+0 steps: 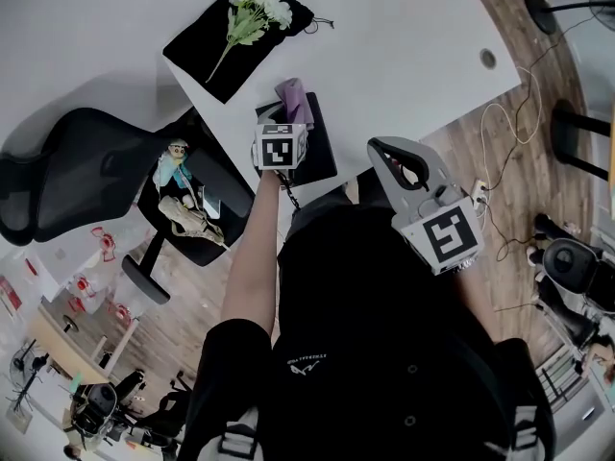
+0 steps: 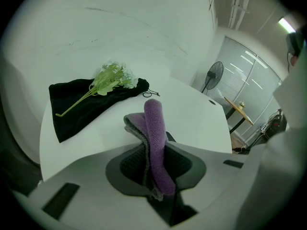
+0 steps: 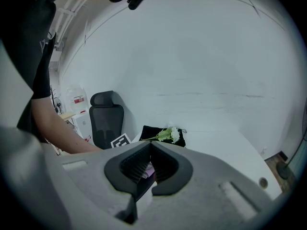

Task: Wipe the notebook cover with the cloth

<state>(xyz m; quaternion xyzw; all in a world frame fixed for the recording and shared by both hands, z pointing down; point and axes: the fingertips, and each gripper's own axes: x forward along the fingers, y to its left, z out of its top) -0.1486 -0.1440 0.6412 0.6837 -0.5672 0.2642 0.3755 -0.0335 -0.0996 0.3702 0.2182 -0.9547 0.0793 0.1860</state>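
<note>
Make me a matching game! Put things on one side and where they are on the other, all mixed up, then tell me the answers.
Things:
1. purple cloth
2. flowers
3. notebook
4. toy figures

Places:
A. on the chair seat
B. at the near edge of the table
C. pinched between the jaws of the left gripper
D. lying on the black fabric

Pairs: 1-C, 2-D, 3-B, 4-A.

**Colours and patterns, as I see them from the desk**

Cloth (image 2: 156,128): purple, grey backing. My left gripper (image 2: 153,150): grey, darker ribbed jaws. Notebook (image 1: 324,152): black. Surface (image 1: 404,46): white. Flowers (image 1: 258,6): white blooms, green stems. Fabric (image 1: 207,56) beneath: black. Marker cube (image 1: 280,148): black-and-white squares.
</note>
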